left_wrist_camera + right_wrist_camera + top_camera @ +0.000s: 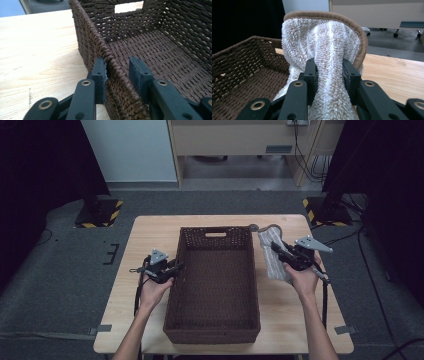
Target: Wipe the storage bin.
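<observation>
With the right gripper clamped on the towel and the left gripper straddling the wicker basket's wall, one pad touching it and the other standing off, that loose hold risks letting the basket slide as hanging cloth drags over its rim.

A fluffy white terry towel with brown edging hangs bunched and lifted just beside the right wall of a dark brown rectangular woven wicker basket, which sits empty, upright, mid-table.
</observation>
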`<state>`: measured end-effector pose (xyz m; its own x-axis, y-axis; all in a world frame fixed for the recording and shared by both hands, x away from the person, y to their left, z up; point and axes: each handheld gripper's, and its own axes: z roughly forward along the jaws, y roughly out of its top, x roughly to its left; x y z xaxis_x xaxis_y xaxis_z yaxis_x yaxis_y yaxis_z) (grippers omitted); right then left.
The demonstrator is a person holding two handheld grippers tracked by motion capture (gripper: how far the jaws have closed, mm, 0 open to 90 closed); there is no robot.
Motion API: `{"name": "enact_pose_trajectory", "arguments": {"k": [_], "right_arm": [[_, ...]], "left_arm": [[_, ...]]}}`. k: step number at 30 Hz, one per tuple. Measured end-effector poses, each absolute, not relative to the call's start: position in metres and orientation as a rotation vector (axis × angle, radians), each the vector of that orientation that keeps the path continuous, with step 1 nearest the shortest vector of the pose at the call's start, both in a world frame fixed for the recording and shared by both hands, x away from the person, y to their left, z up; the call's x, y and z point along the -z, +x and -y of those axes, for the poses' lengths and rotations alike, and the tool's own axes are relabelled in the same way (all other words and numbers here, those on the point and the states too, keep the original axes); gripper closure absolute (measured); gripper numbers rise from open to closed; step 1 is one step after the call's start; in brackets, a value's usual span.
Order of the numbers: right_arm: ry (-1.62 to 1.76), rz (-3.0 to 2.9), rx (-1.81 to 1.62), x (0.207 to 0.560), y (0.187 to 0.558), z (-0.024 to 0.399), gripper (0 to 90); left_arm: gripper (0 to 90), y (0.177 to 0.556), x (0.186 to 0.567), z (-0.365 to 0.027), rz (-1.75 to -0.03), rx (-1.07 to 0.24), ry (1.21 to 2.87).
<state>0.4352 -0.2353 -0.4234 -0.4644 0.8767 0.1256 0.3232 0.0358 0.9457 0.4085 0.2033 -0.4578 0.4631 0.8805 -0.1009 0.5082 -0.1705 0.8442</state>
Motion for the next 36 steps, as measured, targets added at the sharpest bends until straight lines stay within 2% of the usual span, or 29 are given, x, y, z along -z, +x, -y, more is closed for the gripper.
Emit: {"name": "enact_pose_trajectory", "arguments": {"k": [13,24,36], "right_arm": [[1.219,-1.791,-1.477,0.427,0.463,0.223,70.7],[1.296,-1.832,-1.441,0.472,0.498,0.201,71.5],[1.416,-1.935,-1.273,0.525,0.512,0.194,72.4]], "left_arm": [[67.0,0.402,0.457,-0.196,-1.175,-0.580,1.857],[66.6,0.402,0.457,-0.196,-1.175,-0.569,1.851],[65.9,0.402,0.458,-0.197,-1.171,-0.567,1.848]]}}
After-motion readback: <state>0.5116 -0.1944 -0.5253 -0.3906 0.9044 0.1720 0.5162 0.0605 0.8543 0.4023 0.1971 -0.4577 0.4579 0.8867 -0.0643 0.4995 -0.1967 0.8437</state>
